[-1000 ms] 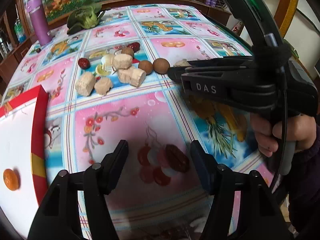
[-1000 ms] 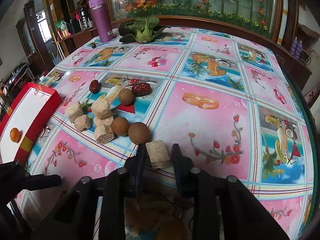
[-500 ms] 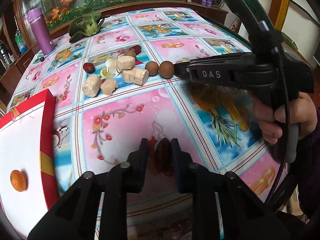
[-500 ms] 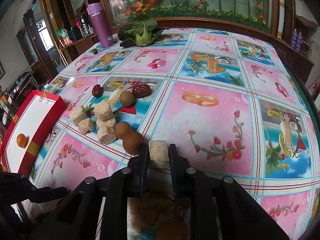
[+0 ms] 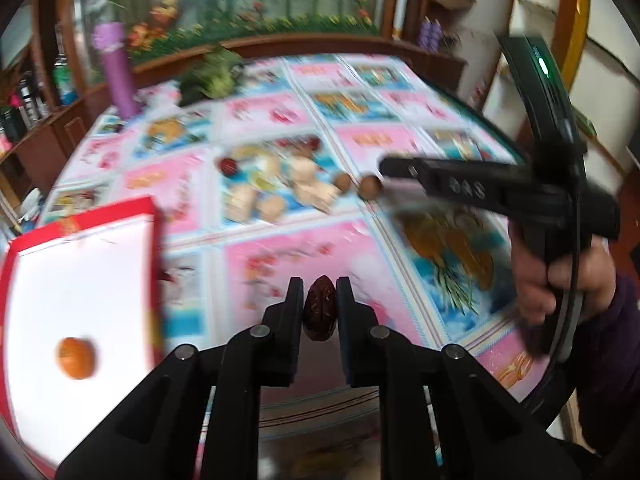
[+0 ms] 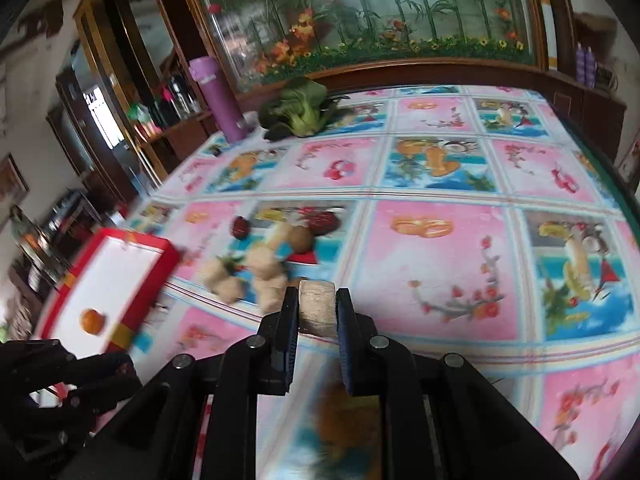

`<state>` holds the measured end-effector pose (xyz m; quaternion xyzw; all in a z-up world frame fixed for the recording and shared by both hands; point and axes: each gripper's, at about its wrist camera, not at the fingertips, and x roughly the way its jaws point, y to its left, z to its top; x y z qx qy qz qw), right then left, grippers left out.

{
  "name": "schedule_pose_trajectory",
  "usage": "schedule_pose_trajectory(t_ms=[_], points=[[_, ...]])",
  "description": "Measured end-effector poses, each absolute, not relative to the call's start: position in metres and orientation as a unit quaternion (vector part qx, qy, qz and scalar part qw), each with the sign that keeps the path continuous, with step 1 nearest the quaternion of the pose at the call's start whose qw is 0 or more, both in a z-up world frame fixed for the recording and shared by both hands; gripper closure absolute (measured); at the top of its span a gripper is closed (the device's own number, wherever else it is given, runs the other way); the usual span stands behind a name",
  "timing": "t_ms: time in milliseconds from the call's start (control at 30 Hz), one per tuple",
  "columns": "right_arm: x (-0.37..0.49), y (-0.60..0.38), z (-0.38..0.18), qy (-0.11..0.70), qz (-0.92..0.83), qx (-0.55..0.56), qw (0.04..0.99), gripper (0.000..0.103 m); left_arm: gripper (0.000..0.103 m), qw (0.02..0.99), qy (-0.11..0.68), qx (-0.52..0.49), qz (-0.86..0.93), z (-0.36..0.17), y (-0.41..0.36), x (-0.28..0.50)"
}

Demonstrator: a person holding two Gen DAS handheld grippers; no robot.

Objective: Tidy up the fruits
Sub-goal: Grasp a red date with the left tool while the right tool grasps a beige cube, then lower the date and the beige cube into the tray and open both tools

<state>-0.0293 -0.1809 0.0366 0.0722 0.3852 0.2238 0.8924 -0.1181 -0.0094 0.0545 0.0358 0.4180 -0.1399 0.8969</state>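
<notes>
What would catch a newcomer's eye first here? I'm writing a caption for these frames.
Probably the two loaded grippers: the left gripper pinches a dark red date, and the right gripper clamps a pale tan block. Next comes the red tray at the table's left with a single orange fruit on its white floor, then the bright pink and blue tablecloth.

Both grippers are matte black plastic, each with two flat-faced jaws on hinged arms fixed by round silver screws. The right gripper (image 5: 386,168) bears raised letters "DAS", a curved black bar with a green light, and a thin black cable. The person's sleeve (image 5: 616,344) is dark purple.
</notes>
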Motion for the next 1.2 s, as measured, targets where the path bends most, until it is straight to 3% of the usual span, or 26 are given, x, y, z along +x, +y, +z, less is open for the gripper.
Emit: schedule_pose_trajectory(t_ms=[300, 600, 900, 1200], points=[[-0.05, -0.062, 0.068, 0.387, 0.353, 0.079, 0.848, 0.087, 0.085, 0.936, 0.352, -0.015, -0.024, 0.098, 0.106, -0.15], [-0.077, 0.085, 0.065, 0.421, 0.415, -0.024, 0.806, 0.087, 0.085, 0.928, 0.35, -0.058, 0.112, 0.079, 0.211, -0.175], [-0.084, 0.16, 0.045, 0.438, 0.395, -0.128, 0.798, 0.087, 0.085, 0.906, 0.379, -0.072, 0.176, 0.054, 0.257, -0.183], [-0.086, 0.166, 0.023, 0.454, 0.359, -0.161, 0.8, 0.087, 0.085, 0.892, 0.406, -0.055, 0.19, 0.034, 0.264, -0.178]])
